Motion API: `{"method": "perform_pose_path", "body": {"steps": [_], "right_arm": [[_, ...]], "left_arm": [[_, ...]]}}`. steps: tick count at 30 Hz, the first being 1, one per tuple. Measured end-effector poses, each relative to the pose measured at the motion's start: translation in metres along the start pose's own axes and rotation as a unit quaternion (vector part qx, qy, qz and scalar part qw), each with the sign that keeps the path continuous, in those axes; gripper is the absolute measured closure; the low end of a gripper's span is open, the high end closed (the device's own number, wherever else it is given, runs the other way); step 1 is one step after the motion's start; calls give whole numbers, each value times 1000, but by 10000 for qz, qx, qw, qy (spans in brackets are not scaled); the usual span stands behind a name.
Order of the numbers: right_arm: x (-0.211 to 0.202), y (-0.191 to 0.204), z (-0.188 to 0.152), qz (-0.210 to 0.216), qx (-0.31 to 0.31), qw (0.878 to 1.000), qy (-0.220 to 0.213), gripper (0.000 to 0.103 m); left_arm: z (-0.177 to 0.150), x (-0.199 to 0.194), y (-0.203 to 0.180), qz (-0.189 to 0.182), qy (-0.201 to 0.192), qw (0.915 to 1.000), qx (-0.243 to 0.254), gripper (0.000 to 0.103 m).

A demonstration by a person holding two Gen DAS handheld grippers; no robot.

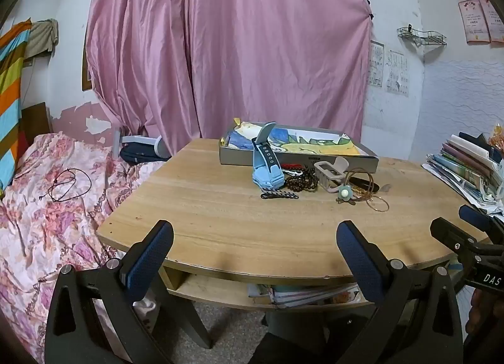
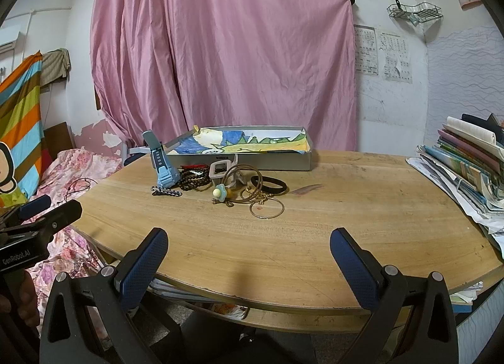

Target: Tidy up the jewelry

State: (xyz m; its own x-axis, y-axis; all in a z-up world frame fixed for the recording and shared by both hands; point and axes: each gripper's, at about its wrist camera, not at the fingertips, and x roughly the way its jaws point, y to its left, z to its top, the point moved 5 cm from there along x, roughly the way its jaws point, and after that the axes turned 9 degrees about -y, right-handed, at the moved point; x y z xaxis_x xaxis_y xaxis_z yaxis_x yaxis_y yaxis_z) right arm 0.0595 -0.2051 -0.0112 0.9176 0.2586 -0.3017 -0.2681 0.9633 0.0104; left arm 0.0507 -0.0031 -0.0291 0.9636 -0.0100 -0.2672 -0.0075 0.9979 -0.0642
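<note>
The tabletop [image 2: 315, 238] is a rounded wooden board; a shallow grey tray [image 2: 283, 161] lined with a coloured drawing sits at its far side, and the jewelry lies in a loose cluster just in front of that tray, well apart from both claws.

Largest of the cluster is a blue watch [image 2: 162, 165], its strap leaning up against the tray's near wall; judged light, fairly stiff in the body and flexible in the strap, best taken across the case. Beside it lies a dark bead bracelet [image 2: 195, 179]; likely limp and prone to sag, so a pinch across the bunched strands would suit. A pale hair clip [image 2: 222, 170] stands behind; rigid plastic, easy to grip at its frame. A black band [image 2: 274, 186] and brown hair ties [image 2: 245, 175] overlap; soft, elastic, liable to drag neighbours along. A thin gold hoop [image 2: 267, 208] lies flat nearest the front edge; judged slippery and hard to lift from the wood, best nipped across its rim. A small patterned hairpin [image 2: 167, 191] lies flat to the left.

The left claw [image 1: 255, 250] hovers low at the near edge, jaws spread wide, nothing between them; the right claw [image 2: 249, 253] sits likewise, spread wide and empty, both pointing toward the cluster.
</note>
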Motion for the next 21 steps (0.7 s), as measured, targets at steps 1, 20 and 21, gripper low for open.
{"method": "perform_pose_path", "body": {"steps": [1, 20, 21], "right_arm": [[0, 0, 0, -1, 0, 10000, 1, 0], [2, 0, 0, -5, 8, 10000, 19, 0], [2, 0, 0, -6, 8, 10000, 20, 0]], "left_arm": [[0, 0, 0, -1, -2, 10000, 3, 2], [-2, 1, -1, -4, 24, 10000, -4, 2], [-1, 1, -1, -5, 25, 10000, -4, 2]]}}
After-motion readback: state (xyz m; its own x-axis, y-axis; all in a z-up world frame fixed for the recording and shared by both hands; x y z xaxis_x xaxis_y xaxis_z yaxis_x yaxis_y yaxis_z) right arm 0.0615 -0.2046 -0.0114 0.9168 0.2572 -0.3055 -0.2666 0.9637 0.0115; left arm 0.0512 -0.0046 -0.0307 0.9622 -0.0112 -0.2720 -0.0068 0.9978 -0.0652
